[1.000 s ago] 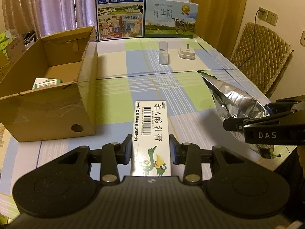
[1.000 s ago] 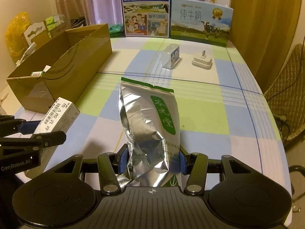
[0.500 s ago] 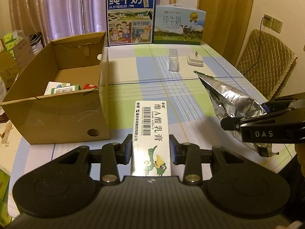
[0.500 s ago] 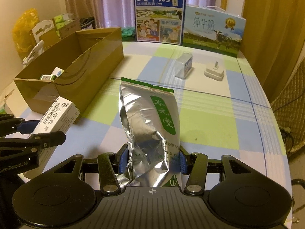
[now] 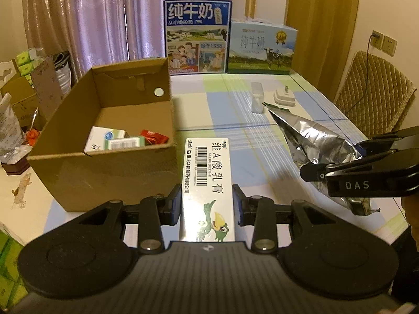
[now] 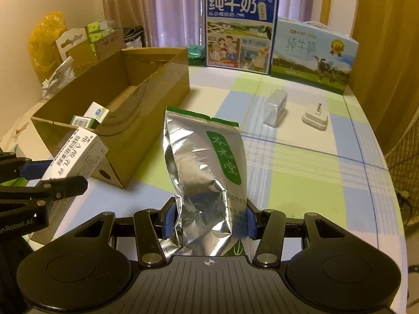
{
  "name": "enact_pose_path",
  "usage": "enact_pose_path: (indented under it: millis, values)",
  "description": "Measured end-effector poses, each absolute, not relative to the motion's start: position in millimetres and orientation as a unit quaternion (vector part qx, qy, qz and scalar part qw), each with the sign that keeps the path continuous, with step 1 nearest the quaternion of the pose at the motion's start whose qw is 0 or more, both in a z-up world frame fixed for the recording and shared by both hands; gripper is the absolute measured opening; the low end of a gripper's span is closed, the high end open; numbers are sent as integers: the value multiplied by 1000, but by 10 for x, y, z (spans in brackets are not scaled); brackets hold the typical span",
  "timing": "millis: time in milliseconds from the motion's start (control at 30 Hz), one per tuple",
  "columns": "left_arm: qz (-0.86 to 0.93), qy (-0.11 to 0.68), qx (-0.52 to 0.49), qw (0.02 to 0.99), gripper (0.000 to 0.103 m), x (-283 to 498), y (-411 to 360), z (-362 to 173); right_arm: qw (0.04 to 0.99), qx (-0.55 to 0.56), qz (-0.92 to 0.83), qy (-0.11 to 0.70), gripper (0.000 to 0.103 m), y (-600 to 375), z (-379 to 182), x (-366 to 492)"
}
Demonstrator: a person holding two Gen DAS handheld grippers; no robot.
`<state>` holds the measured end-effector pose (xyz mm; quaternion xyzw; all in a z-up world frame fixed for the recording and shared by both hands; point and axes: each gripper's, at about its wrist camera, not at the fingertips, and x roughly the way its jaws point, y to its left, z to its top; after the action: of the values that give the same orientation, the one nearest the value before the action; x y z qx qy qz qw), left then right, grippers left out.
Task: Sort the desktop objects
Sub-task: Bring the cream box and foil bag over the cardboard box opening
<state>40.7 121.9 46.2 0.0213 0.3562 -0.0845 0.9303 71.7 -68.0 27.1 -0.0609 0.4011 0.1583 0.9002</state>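
Clamping a white ointment carton at bottom centre, the left gripper has its jaws shut on the carton's long sides, held lengthwise prob. for dropping into the cardboard box at mid-left. Right gripper, closed on a foil tea pouch, waits alongside. Farther back, upper right: small clear box & white charger w/ milk cartons behind.

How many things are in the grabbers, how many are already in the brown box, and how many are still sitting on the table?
In the grabbers: 2, white carton and silver pouch.
In the cardboard box: 3 showing, white-blue box, green-edged box, red packet.
Loose on the table: 2, small clear-wrapped box, white plug adapter.
Total: 7
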Motion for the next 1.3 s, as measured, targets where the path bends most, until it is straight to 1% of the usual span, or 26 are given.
enact_pose_path:
  millis: [333,1300]
  values:
    - [-69,342,17,937,33,478,1508,613,901,-65,180,389,48,-404,340,813]
    - [-38,331,-6,943,33,864,2261,776,902,-68,222,365,48,275,559,1168]
